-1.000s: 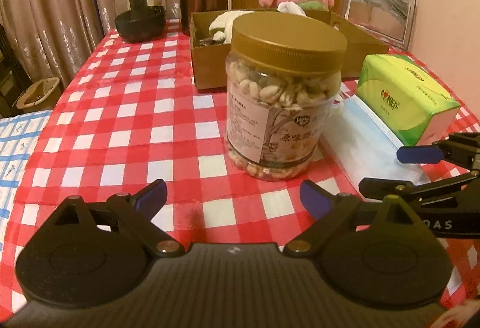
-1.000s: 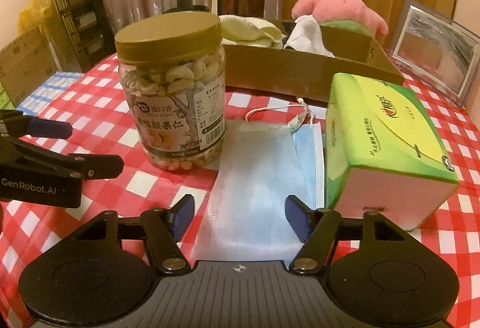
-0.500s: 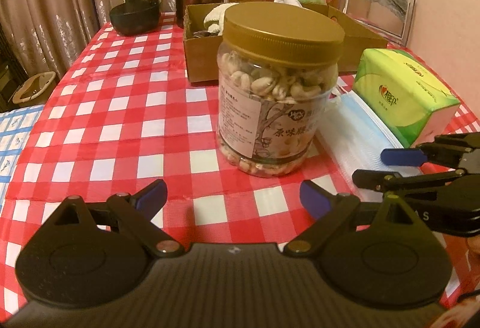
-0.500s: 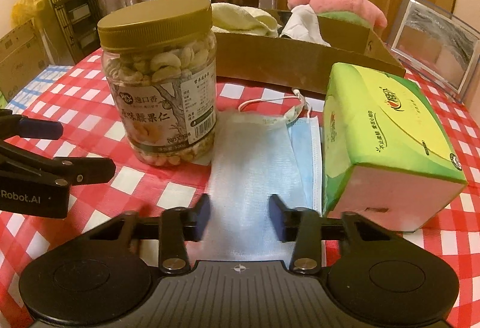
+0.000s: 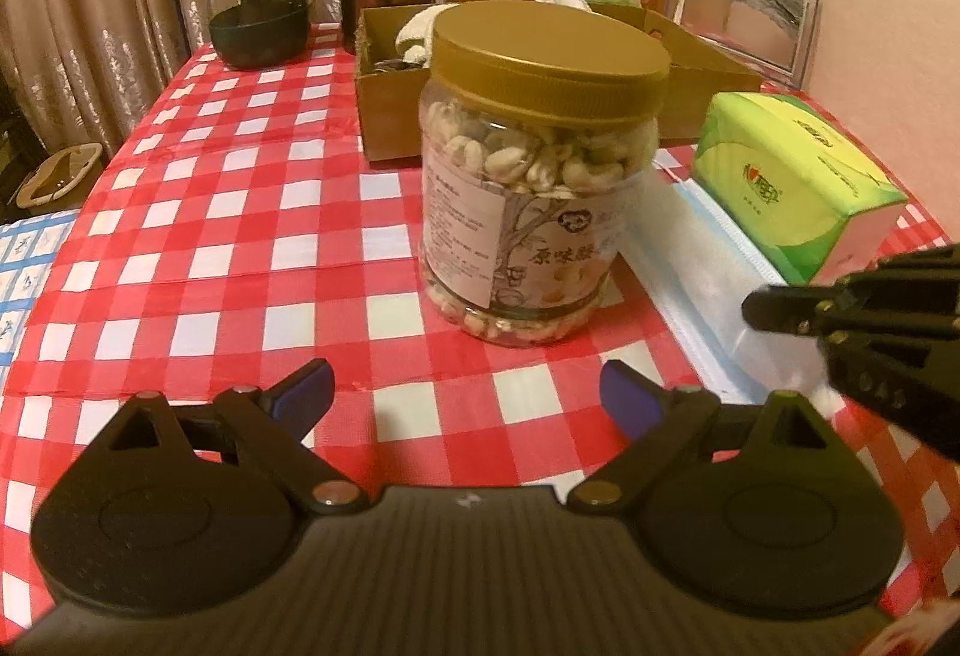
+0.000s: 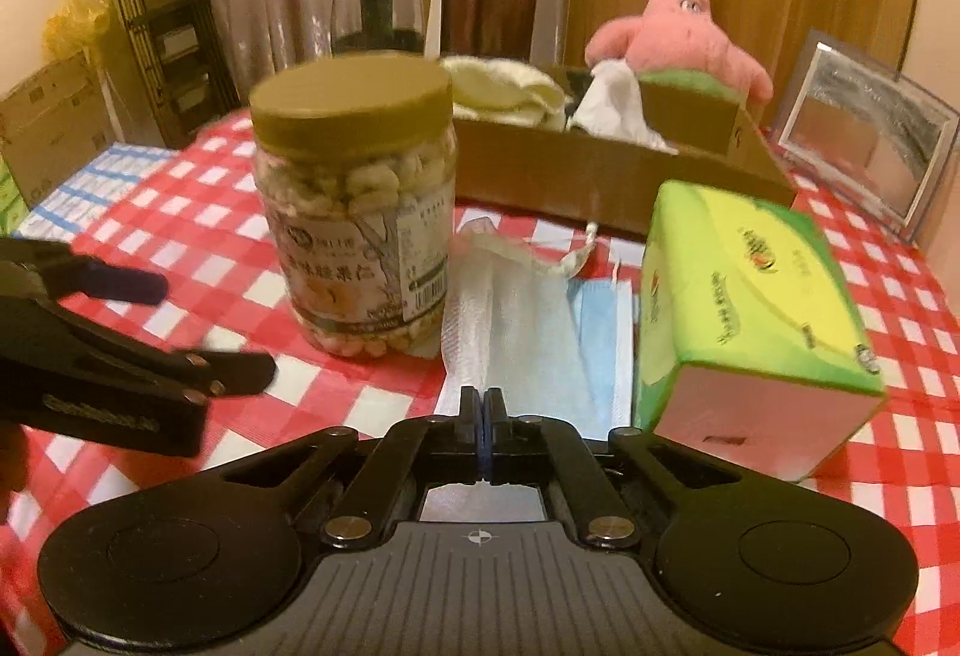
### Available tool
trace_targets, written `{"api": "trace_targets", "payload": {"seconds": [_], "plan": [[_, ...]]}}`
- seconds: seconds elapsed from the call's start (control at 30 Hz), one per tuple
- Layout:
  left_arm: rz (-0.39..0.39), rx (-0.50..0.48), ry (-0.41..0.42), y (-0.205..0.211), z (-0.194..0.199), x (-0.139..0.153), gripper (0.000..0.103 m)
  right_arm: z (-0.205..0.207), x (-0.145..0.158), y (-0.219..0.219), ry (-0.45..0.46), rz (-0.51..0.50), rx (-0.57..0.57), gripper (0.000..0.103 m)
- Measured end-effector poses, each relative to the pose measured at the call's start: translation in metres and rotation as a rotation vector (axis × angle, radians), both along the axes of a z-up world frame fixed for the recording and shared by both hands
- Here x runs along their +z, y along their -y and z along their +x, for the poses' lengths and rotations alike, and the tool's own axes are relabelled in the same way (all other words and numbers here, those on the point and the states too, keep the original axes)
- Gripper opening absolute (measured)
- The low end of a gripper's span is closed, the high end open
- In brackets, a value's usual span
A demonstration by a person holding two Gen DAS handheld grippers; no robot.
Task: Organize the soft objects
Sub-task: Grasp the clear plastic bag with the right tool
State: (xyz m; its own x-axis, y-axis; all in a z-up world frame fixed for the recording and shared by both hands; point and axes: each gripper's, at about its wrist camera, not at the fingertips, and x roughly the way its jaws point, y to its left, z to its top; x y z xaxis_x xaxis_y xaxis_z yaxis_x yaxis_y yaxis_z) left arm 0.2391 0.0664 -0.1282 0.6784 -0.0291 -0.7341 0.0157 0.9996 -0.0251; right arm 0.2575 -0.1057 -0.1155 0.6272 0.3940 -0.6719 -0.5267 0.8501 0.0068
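Pinching the near edge of the face mask [image 6: 528,320], which lies between the nut jar [image 6: 354,212] and the tissue pack [image 6: 744,308], our right gripper [image 6: 483,416] is pressed together; the left gripper [image 5: 465,392] waits spread. We should lift gently toward the cardboard box [image 6: 600,170] behind the jar.

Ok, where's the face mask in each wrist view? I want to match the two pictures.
Left wrist view: the face mask lies at right of centre, between the nut jar and the green tissue pack, its near end under the right tool.
Right wrist view: the mask lies at centre, just beyond the shut tool, which pinches its near edge.
Shared landmark: the gold-lidded nut jar, left of the mask in both.
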Motion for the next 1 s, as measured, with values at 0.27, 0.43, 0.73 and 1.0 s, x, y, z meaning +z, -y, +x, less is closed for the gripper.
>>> {"api": "trace_targets", "payload": {"seconds": [0.27,0.43,0.73,1.0], "plan": [[-0.079,-0.057,-0.001,0.020,-0.003,0.004,0.094,-0.022,0.041,0.039,0.085,0.062,-0.058,0.000],[-0.114,-0.103,0.014,0.042,-0.003,0.008,0.094,-0.033,0.059,0.060,0.103,0.073,-0.080,0.000],[-0.007,-0.069,0.031,0.038,-0.002,0.012,0.094,-0.019,0.029,0.040,-0.026,0.042,0.018,0.001],[0.019,-0.017,0.037,0.011,0.008,0.015,0.094,0.009,0.004,0.019,-0.057,0.051,0.026,0.060]]}}
